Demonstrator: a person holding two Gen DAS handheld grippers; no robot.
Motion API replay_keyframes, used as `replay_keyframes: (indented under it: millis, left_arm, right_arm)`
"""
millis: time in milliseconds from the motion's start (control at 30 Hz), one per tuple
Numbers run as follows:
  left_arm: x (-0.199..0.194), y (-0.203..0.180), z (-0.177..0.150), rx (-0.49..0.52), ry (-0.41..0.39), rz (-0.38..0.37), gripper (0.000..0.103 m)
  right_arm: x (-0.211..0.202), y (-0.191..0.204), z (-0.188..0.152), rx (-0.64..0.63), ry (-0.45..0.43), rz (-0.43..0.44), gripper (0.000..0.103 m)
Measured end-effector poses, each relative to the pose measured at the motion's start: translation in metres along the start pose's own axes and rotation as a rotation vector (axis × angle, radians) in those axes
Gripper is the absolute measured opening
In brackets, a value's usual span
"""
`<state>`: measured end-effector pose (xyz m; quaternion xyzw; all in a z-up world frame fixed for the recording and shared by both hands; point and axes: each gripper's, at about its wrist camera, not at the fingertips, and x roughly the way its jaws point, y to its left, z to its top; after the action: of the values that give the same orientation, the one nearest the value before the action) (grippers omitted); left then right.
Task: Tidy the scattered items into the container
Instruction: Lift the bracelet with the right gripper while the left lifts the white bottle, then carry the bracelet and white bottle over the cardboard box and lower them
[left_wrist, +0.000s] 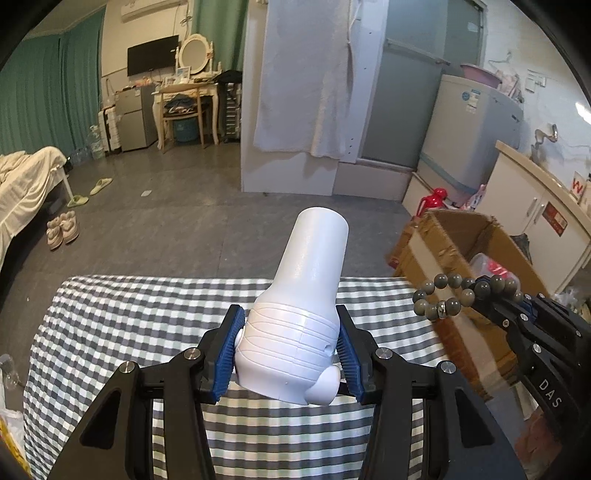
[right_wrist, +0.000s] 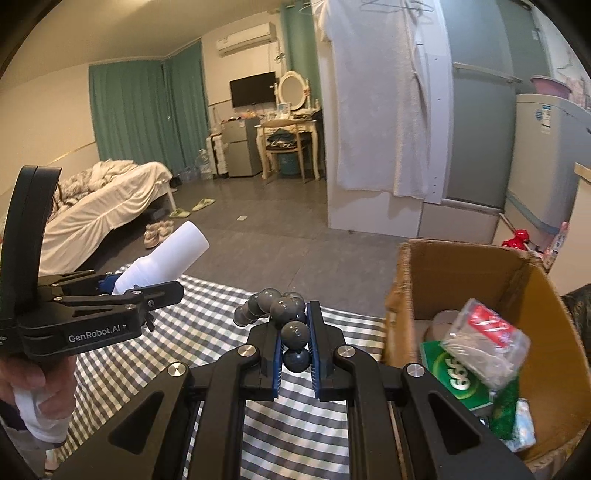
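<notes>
cardboard box (right_wrist: 461, 273) cut off at right; its deeper contents hidden.

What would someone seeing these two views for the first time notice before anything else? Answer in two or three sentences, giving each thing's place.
The left gripper is clamped on a white plastic bottle held above the checked tablecloth. To its right, the right gripper pinches a bracelet of grey beads. Further right stands an open cardboard box, already holding a green packet and a clear wrapped packet.
</notes>
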<state>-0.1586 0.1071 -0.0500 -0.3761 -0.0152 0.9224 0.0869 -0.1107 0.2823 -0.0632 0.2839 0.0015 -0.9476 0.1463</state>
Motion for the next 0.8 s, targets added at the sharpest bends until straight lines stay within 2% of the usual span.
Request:
replay_keyframes:
  millis: [367, 800]
  left_arm:
    - [-0.011, -0.053, 0.016, 0.058, -0.040, -0.073, 0.050]
    - [-0.014, -0.128, 0.026, 0.162, -0.061, -0.172, 0.050]
  right_arm:
    - [-0.057, -0.035, 0.019, 0.038, -0.091, -0.118, 0.011]
    - [-0.090, -0.082, 0.015, 0.103, -0.101, -0.260, 0.011]
